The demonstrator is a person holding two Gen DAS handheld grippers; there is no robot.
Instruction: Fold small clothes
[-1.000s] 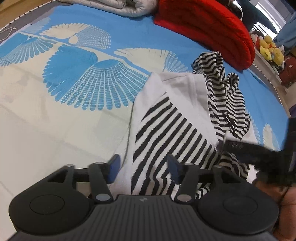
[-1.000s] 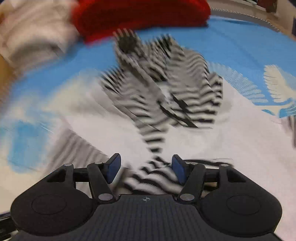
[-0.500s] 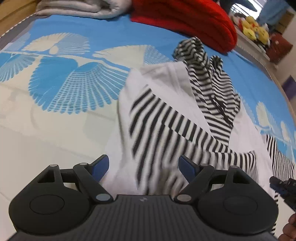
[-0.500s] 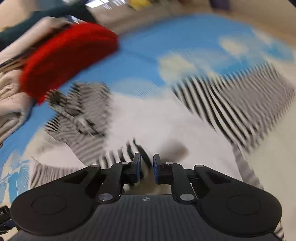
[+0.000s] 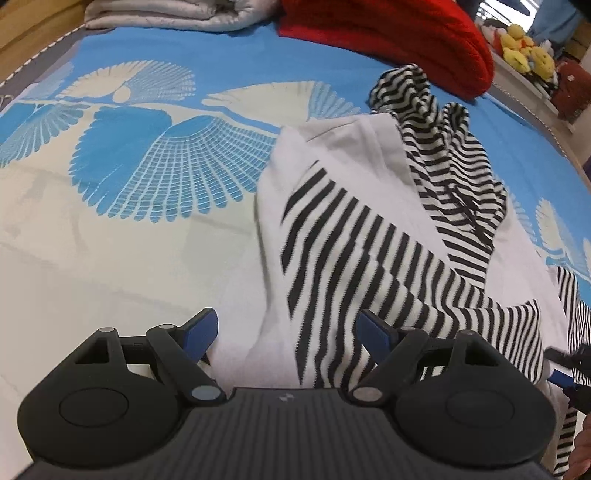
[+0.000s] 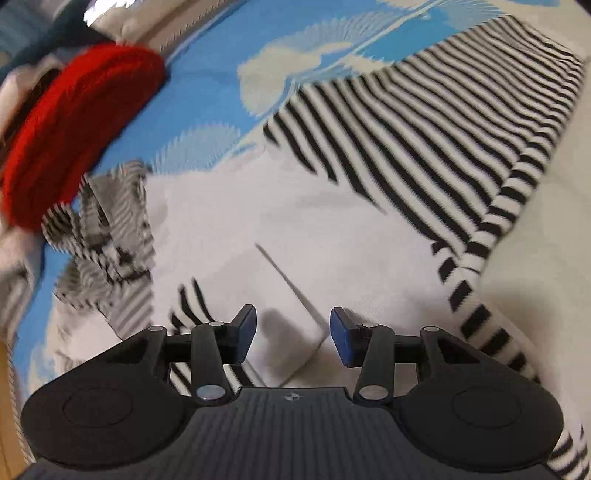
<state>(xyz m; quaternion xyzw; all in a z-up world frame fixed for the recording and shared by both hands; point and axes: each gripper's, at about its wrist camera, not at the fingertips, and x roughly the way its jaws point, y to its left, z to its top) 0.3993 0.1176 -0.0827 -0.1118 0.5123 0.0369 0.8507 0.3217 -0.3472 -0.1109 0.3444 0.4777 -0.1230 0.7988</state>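
On the blue bedspread (image 5: 229, 62) with its pale fan print, the white garment with black-striped sleeves (image 5: 369, 236) lies spread flat, my landmark for everything here. My left gripper (image 5: 286, 334) hangs over its near hem with the jaws spread wide, a folded striped sleeve lying between the blue pads (image 5: 201, 332) but untouched by them. My right gripper (image 6: 291, 328) hovers over the garment's white middle; its jaws have just been opening and now stand partly apart, a crease of white cloth beneath them, nothing pinched. Beyond the garment's far end sits a red knitted bundle (image 5: 399, 40), with a folded grey blanket (image 5: 166, 16) to its left. Soft yellow toys (image 5: 524, 51) line a shelf past the red bundle.
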